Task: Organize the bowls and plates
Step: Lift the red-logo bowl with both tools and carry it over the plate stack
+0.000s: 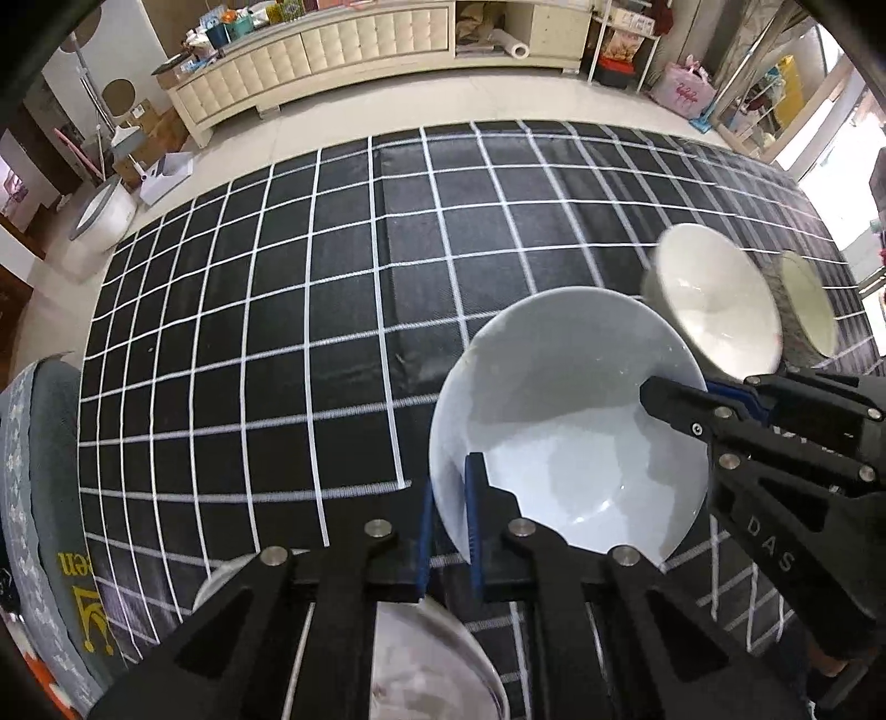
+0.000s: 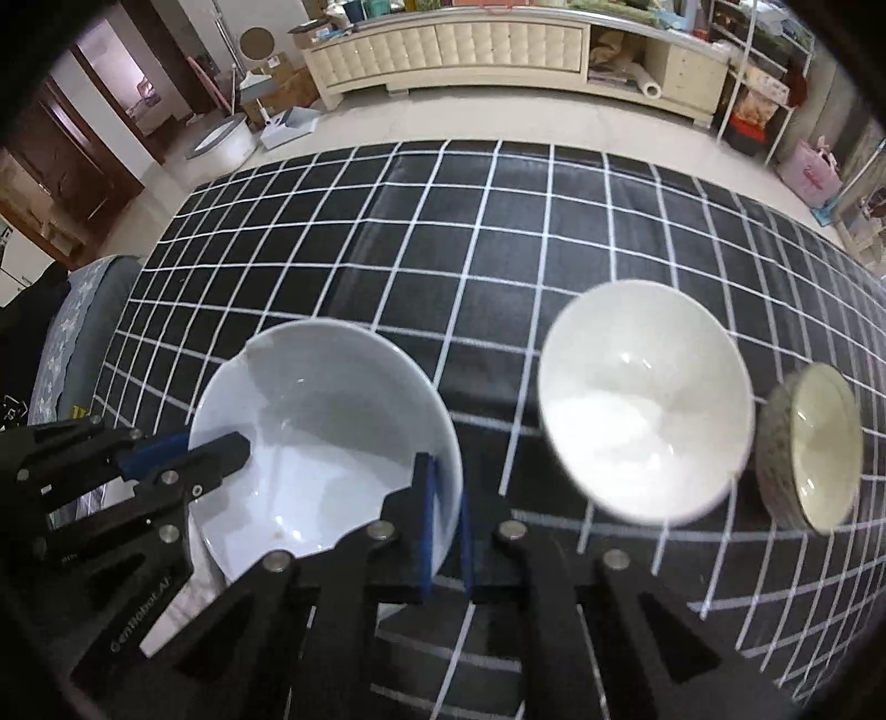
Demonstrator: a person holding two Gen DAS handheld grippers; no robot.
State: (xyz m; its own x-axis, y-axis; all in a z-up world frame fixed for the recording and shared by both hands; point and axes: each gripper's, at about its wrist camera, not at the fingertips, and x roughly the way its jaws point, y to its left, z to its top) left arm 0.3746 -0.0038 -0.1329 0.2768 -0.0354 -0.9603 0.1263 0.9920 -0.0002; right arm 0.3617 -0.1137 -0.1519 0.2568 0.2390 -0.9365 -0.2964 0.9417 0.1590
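White bowl (image 1: 565,421) rim pinched between both grippers' fingers (image 2: 426,531).

Black grid tablecloth (image 2: 387,266) w/ white bowl (image 2: 648,404) & speckled bowl (image 2: 808,448) (touching).

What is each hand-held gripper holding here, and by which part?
Both hold the same white bowl by its rim: left hand-held gripper and right hand-held gripper on opposite sides.

Cream tufted cabinet (image 2: 498,44), tiled floor (image 2: 498,119)
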